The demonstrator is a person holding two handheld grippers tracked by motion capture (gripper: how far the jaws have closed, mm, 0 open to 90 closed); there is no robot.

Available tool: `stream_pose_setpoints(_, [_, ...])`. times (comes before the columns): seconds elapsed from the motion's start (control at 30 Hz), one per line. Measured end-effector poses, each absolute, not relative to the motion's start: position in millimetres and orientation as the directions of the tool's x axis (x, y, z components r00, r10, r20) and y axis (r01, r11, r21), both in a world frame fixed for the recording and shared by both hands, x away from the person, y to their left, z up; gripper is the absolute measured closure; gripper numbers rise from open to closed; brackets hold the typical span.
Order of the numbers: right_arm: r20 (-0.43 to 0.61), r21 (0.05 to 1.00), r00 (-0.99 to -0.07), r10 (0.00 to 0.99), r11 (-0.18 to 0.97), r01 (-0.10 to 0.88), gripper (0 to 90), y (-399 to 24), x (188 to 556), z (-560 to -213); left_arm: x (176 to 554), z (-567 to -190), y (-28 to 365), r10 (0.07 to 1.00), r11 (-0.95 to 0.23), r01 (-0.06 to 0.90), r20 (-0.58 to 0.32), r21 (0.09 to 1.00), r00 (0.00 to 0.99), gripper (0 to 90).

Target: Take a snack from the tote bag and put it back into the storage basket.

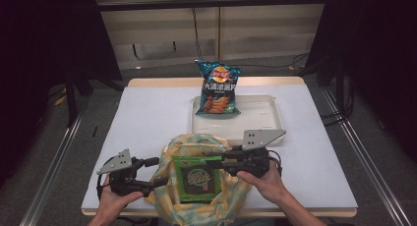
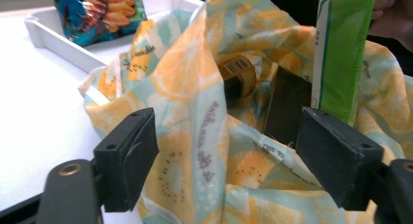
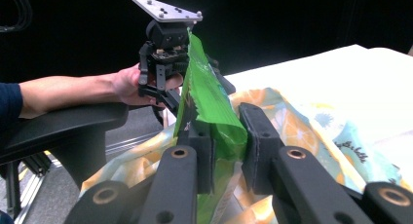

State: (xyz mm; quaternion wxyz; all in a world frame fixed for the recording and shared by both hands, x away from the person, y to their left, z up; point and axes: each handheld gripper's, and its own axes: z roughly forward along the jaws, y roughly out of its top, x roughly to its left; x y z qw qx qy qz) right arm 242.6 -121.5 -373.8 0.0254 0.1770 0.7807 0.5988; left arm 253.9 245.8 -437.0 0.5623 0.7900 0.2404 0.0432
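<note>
- Right gripper (image 3: 226,151) clamps the flat green snack packet (image 3: 209,107); a weak pinch could drop it.
- Left gripper (image 2: 229,160) gapes around the orange-print cloth bag (image 2: 195,87), unpinched; its mouth may sag.

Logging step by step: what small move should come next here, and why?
Probably lower the green packet into the bag. The right gripper is shut on the packet above the bag's mouth, while the left gripper stands open around a fold of the bag.
</note>
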Motion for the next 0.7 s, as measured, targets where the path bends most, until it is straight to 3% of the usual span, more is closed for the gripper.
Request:
stream_pose_setpoints(0.5, [0.16,0.955,-0.927,0.339,0.187,0.232,77.4,-135,252,-361,260,-437,257,0.536,-0.19,0.316,-0.172,0.93,0.826,10.4])
stream_pose_setpoints(0.7, [0.159,0.957,-0.924,0.348,0.174,0.23,77.5,-140,258,-358,260,-438,257,0.533,-0.201,0.316,-0.167,0.927,0.83,7.7])
